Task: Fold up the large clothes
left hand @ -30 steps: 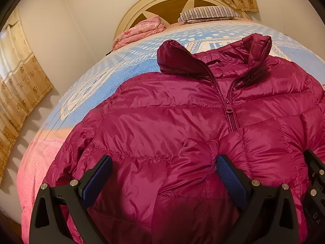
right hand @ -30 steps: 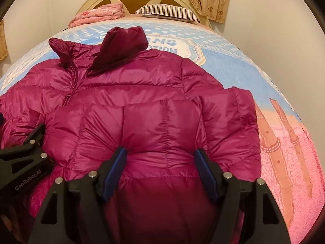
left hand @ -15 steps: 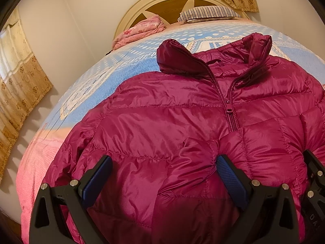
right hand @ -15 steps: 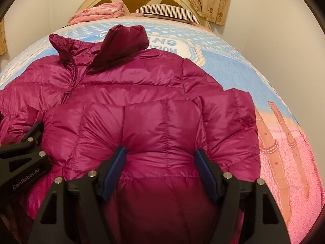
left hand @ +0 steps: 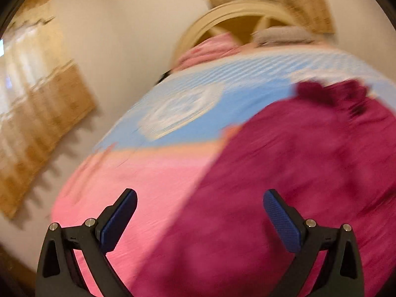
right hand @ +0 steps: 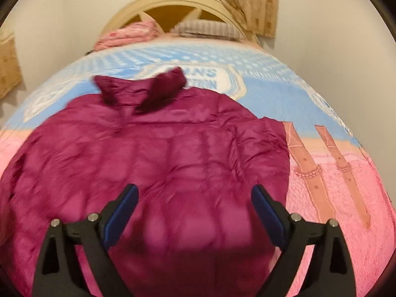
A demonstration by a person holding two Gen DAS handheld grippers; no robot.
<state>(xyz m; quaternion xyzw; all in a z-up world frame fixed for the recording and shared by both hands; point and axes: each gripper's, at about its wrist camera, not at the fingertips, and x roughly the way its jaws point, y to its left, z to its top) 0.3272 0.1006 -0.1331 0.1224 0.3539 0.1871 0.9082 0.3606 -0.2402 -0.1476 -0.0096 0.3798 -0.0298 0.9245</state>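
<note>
- The left tongs (left hand: 199, 209) stand wide open with nothing between the blue pads; under them shows the pink part of the bedspread (left hand: 153, 173) and the left edge of the jacket. The view from them is badly smeared, so finer detail is hard to make out.
- The magenta puffer jacket (right hand: 158, 163) lies spread flat on the bed, collar (right hand: 141, 87) toward the arched cream headboard (right hand: 173, 2), both sides seemingly folded in over the front.
- A pink folded blanket (right hand: 128, 34) and a striped pillow (right hand: 208, 28) sit by the headboard, side by side.
- The right tongs (right hand: 194, 206) hang over the jacket's lower middle, their jaws opening and already wide; the pads do not press on the fabric.
- To the right of the jacket the bedspread shows brown strap shapes (right hand: 307, 170) on pink.
- Patterned tan curtains (right hand: 222, 0) hang behind the headboard.
</note>
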